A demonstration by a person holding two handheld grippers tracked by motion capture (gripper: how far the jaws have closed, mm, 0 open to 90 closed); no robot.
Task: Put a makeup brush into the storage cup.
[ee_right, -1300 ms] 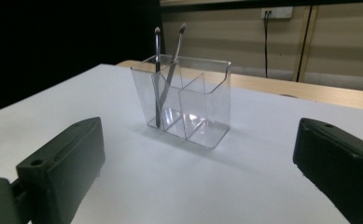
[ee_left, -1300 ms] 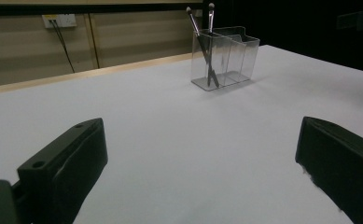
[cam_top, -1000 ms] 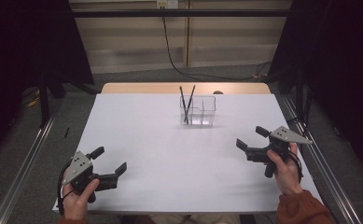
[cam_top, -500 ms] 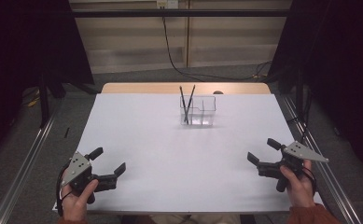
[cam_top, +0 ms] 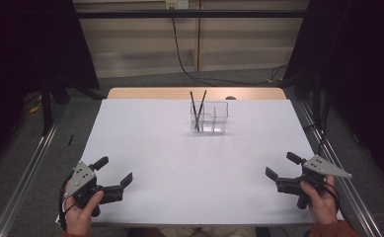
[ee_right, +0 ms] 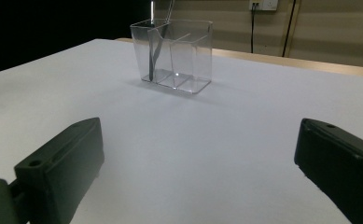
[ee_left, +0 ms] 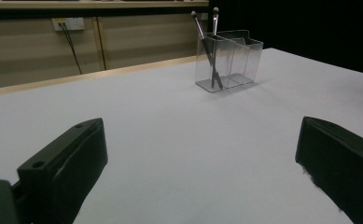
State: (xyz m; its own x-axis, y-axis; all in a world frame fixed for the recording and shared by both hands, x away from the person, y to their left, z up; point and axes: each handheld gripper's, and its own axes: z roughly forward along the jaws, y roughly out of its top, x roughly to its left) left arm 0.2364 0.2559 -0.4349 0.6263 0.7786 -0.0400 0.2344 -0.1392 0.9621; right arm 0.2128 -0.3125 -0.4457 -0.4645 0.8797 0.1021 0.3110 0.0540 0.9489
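Note:
A clear plastic organiser (cam_top: 210, 118) with several compartments stands upright at the far middle of the white table (cam_top: 179, 163). Two thin dark brushes (cam_top: 197, 106) lean crossed in its left compartment. My left gripper (cam_top: 114, 170) is at the near left, open and holding nothing. Over at the near right, my right gripper (cam_top: 282, 165) is also open and holding nothing. The left gripper view looks between the left gripper's (ee_left: 200, 140) wide-apart jaws to the organiser (ee_left: 233, 58) and brushes (ee_left: 207, 46) far ahead. In the right gripper view, the right gripper (ee_right: 198, 140) faces the organiser (ee_right: 179, 56).
A bare wooden strip (cam_top: 179, 93) runs along the table's far edge. Metal rails (cam_top: 26, 170) flank both sides. A black cable (cam_top: 184, 64) hangs down the back wall to the floor. Dark curtains stand left and right.
My right gripper has drawn back toward the near edge of the table and slightly right. The left gripper has hardly moved. Both stay open.

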